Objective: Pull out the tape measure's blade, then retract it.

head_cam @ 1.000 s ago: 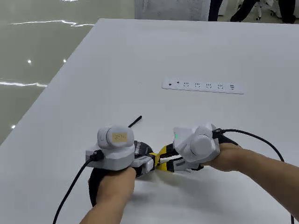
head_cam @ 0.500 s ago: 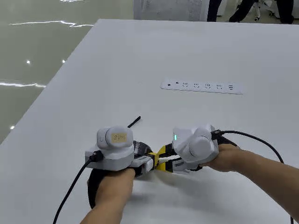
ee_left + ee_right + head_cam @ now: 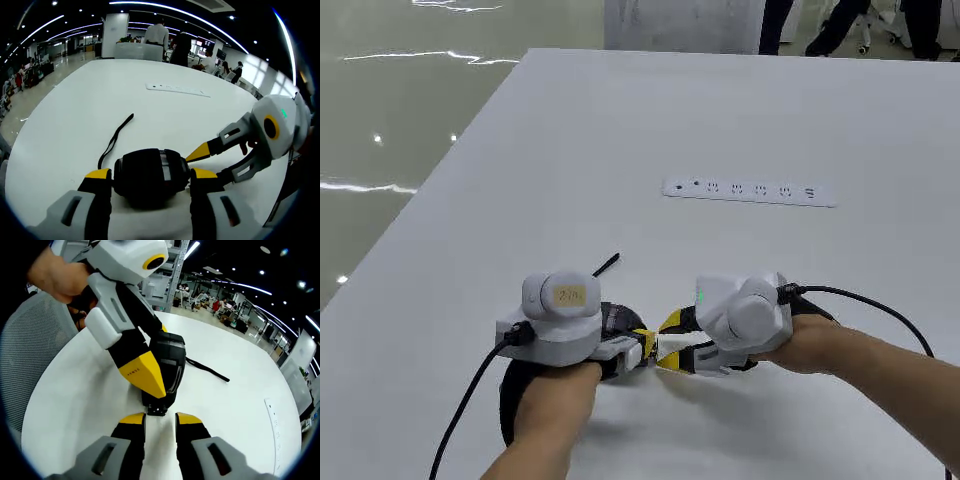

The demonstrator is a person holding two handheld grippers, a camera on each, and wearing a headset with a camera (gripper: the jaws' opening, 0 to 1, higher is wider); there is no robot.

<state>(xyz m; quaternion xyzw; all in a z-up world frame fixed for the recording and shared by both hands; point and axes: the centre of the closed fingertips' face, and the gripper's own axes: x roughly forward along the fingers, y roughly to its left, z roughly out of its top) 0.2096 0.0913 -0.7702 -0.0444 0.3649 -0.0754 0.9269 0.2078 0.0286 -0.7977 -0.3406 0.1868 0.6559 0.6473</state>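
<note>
While the head view has drifted a little over the last second, that is the camera: the power strip [image 3: 750, 190] and both claws shift together, so I log no real move of the things. The tape measure [image 3: 150, 165] sits where it was, on the near part of the tabletop [image 3: 720, 110], well apart from the power strip farther back. The left claw [image 3: 151, 176] stays clenched across the black case, one yellow tip touching each side. The strap [image 3: 117, 135] trails slack toward the far left.

The right claw [image 3: 159, 419] comes in from the right and remains nose-to-nose with the case. It may sit a shade farther right than a second ago, but camera drift could explain that. Its jaws stand close together with a narrow gap, and the hook [image 3: 156, 411] lies right at their tips. Whether they pinch the hook or merely flank it, I cannot tell.

Judgement: the blade is not yet drawn out, since the two claws are almost touching. The task is at its start and the hold on the hook is being set. The next move needs a firm pinch on the hook, then a straight pull to the right while the left claw anchors the case. Risk: the hook slips from the tips.
</note>
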